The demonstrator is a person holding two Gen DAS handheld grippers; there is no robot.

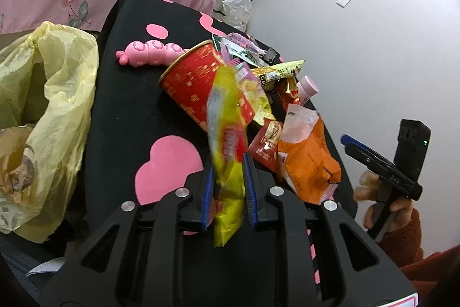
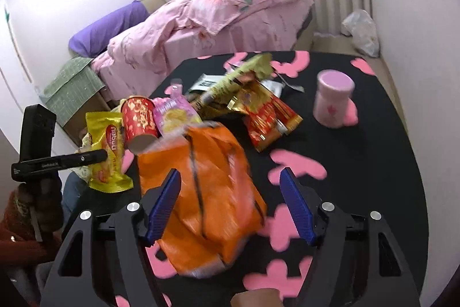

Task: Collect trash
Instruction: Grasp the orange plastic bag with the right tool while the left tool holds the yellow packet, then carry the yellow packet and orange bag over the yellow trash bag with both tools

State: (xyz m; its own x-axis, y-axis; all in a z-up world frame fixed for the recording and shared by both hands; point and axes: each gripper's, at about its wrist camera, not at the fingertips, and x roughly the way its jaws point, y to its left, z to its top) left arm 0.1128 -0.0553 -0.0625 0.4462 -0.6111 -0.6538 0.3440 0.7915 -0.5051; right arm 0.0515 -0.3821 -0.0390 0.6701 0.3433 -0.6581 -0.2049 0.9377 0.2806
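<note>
My left gripper (image 1: 228, 163) is shut on a yellow snack wrapper (image 1: 227, 140) and holds it above the black table with pink shapes (image 1: 129, 94); the wrapper also shows in the right wrist view (image 2: 107, 151). A pile of trash lies beyond it: a red paper cup (image 1: 189, 82), an orange bag (image 1: 307, 163) and several wrappers (image 1: 276, 74). My right gripper (image 2: 230, 177) is open, its jaws on either side of the orange bag (image 2: 207, 192). The red cup (image 2: 139, 120) lies on its side. A yellow plastic bag (image 1: 49, 105) hangs open at the table's left.
A pink caterpillar toy (image 1: 149, 52) lies on the table's far left. A pink jar (image 2: 333, 99) stands at the far right. A bed with pink bedding (image 2: 207, 28) is behind the table. A clear plastic bag (image 2: 362, 30) sits on the floor by the curtain.
</note>
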